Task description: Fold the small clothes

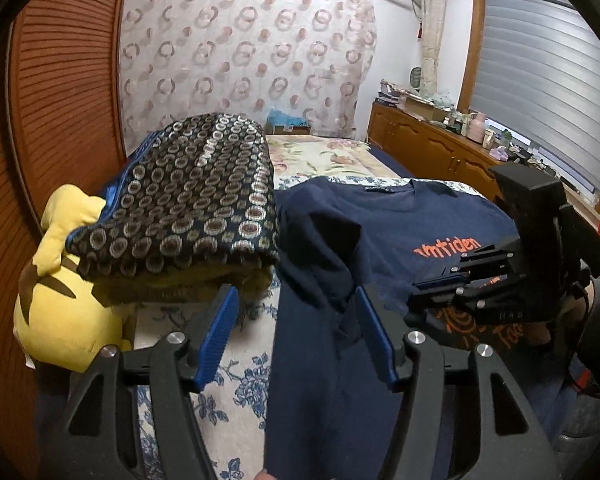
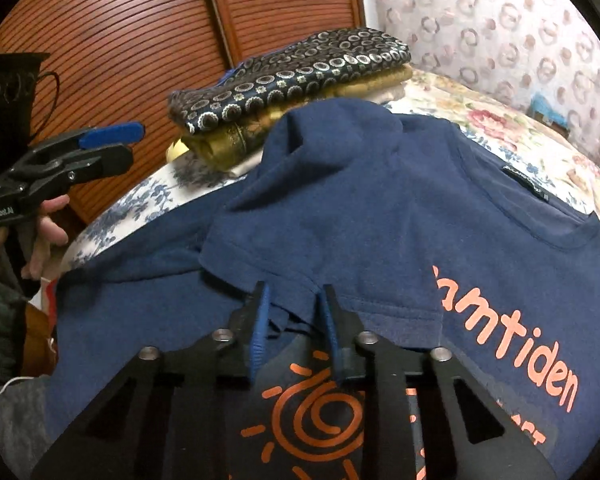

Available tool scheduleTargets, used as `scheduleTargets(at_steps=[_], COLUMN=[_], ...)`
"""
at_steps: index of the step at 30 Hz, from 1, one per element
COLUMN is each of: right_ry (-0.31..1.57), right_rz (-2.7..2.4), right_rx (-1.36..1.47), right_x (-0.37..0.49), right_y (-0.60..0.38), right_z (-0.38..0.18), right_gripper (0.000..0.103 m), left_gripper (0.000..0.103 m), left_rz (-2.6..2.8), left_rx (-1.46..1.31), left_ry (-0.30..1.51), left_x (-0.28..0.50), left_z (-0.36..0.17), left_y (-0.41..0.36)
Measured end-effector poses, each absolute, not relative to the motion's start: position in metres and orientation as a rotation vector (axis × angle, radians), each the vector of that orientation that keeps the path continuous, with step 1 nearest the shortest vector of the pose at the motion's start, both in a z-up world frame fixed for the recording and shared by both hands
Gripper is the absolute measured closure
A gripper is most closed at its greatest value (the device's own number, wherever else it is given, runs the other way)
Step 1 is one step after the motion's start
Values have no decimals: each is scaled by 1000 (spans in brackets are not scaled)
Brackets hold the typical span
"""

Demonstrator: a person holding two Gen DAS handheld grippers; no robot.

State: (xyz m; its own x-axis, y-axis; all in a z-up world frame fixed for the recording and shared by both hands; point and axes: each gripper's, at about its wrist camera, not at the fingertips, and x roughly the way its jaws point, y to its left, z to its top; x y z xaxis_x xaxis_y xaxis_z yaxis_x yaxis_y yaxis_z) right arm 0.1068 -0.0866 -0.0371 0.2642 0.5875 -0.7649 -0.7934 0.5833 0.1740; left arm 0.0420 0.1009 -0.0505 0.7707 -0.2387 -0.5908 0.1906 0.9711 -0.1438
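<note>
The right gripper (image 2: 292, 300) pinches the folded-over sleeve hem of the navy T-shirt (image 2: 340, 208); the left gripper (image 1: 296, 312) stands open, empty, over the shirt's side. Orange letters beside the right gripper read "amtiden", above a sun print. Beyond lie a folded patterned stack (image 2: 292, 76), the floral bedsheet (image 2: 480, 120), louvred wooden doors (image 2: 120, 32).

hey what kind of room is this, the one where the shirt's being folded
Most likely a home bedroom: the navy T-shirt lies on a bed with a floral cover, a louvred wooden wardrobe door stands beside it, and a cluttered wooden sideboard runs under the window.
</note>
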Motion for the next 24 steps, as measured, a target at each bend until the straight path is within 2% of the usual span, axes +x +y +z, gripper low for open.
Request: scheduleTargets(at_steps=[4, 15, 24], right_ry=[870, 831, 749], right_rz=[950, 871, 778], right_rx=[-247, -79, -84], right_x=[110, 150, 162], right_y=[-90, -124, -142], right_z=[-26, 0, 22], right_gripper=[99, 100, 102], left_gripper=[43, 43, 43], left_rz=[-242, -247, -240], left_rx=[-97, -95, -72], left_ry=[664, 733, 747], left_x=[40, 45, 49], left_z=[-59, -87, -94], left_y=[101, 93, 88])
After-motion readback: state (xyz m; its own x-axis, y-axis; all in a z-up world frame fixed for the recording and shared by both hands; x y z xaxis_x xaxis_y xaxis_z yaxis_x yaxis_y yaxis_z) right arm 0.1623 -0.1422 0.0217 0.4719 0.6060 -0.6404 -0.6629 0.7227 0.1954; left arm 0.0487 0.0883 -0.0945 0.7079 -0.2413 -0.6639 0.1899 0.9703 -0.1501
